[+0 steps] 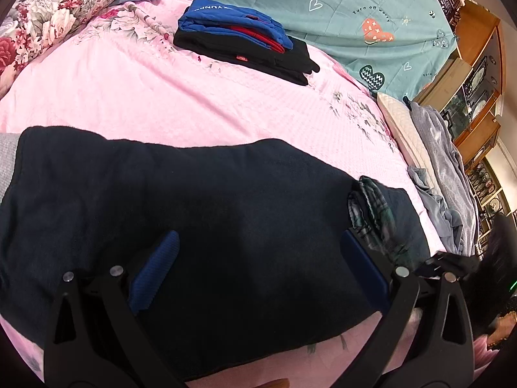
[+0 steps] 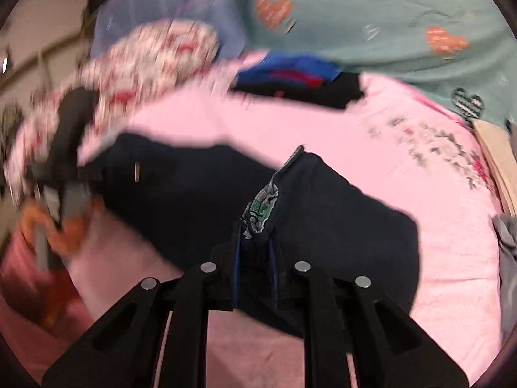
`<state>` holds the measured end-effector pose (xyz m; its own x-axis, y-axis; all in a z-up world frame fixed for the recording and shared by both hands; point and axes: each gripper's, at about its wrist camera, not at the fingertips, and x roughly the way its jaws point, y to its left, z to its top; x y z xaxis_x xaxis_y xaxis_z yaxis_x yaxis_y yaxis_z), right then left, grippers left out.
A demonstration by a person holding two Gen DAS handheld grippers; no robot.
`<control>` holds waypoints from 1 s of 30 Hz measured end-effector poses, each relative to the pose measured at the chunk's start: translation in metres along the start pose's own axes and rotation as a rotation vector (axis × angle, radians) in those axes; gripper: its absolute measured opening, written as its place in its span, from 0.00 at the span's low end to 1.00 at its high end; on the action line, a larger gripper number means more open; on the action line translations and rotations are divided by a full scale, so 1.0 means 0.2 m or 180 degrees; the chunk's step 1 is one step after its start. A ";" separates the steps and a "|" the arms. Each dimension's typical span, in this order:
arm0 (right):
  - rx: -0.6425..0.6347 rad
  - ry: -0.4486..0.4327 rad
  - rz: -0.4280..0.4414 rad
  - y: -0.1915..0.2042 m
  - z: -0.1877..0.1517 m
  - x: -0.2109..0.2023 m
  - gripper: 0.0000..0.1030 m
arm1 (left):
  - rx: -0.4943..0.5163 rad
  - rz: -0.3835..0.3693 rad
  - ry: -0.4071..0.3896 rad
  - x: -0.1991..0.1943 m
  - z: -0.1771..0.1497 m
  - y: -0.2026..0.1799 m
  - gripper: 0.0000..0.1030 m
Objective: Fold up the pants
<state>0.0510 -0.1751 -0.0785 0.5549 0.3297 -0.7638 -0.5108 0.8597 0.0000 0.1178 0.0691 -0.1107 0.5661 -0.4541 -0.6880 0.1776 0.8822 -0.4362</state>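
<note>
Dark navy pants (image 1: 194,213) lie spread across the pink bedspread (image 1: 161,97), with a plaid-lined edge (image 1: 371,207) at their right end. My left gripper (image 1: 258,265) is open, its blue-padded fingers (image 1: 155,268) wide apart just over the pants. In the blurred right wrist view, my right gripper (image 2: 255,268) is shut on the pants (image 2: 339,226) at the plaid-lined end (image 2: 261,207), which is raised from the bed. The right gripper also shows at the right edge of the left wrist view (image 1: 452,265).
A stack of folded blue, red and black clothes (image 1: 239,38) sits at the far side of the bed. A teal heart-print quilt (image 1: 355,9) lies behind it, a floral pillow (image 1: 55,9) at far left, grey cloth (image 1: 442,174) and wooden cabinets (image 1: 478,74) at right.
</note>
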 end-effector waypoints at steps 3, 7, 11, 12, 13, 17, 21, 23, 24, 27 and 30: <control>-0.0265 0.0201 -0.0081 0.08 -0.06 0.09 0.37 | -0.0006 -0.0006 -0.0015 -0.01 0.00 0.00 0.98; 0.0049 -0.0106 0.0214 -0.04 -0.01 -0.09 0.40 | 0.0142 0.0042 -0.0149 -0.04 0.01 -0.07 0.98; 0.0701 -0.0494 0.0175 -0.29 0.02 -0.22 0.41 | 0.0462 -0.0284 -0.0302 -0.10 0.03 -0.30 0.93; 0.0884 -0.0570 0.0115 -0.36 0.01 -0.25 0.41 | 0.0586 -0.0474 -0.0296 -0.10 0.04 -0.39 0.85; 0.1036 -0.0605 0.0061 -0.43 0.01 -0.27 0.38 | 0.0723 -0.0640 -0.0266 -0.09 0.04 -0.49 0.75; 0.1521 -0.0627 -0.0027 -0.64 0.05 -0.21 0.30 | 0.1206 -0.1043 0.0056 0.03 0.00 -0.80 0.41; 0.1685 -0.0402 0.0049 -0.75 0.05 -0.07 0.29 | 0.1291 -0.0696 0.0781 0.32 -0.12 -0.86 0.34; 0.1779 0.0054 -0.0141 -0.77 0.00 0.10 0.27 | 0.1185 -0.0788 0.0767 0.34 -0.14 -0.82 0.32; 0.1855 0.0133 -0.0081 -0.79 -0.04 0.15 0.25 | 0.1139 -0.0837 0.0779 0.32 -0.13 -0.81 0.33; 0.1888 0.0078 -0.0016 -0.80 -0.05 0.11 0.23 | 0.0980 -0.0921 0.0831 0.31 -0.12 -0.77 0.34; 0.1855 -0.0135 0.0149 -0.75 -0.04 -0.08 0.24 | 0.0998 -0.0928 0.0804 0.29 -0.14 -0.77 0.34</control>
<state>0.1126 -0.3133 -0.0713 0.5724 0.3776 -0.7278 -0.0967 0.9125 0.3975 0.1001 -0.0961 -0.0995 0.2510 -0.6694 -0.6992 0.5551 0.6913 -0.4626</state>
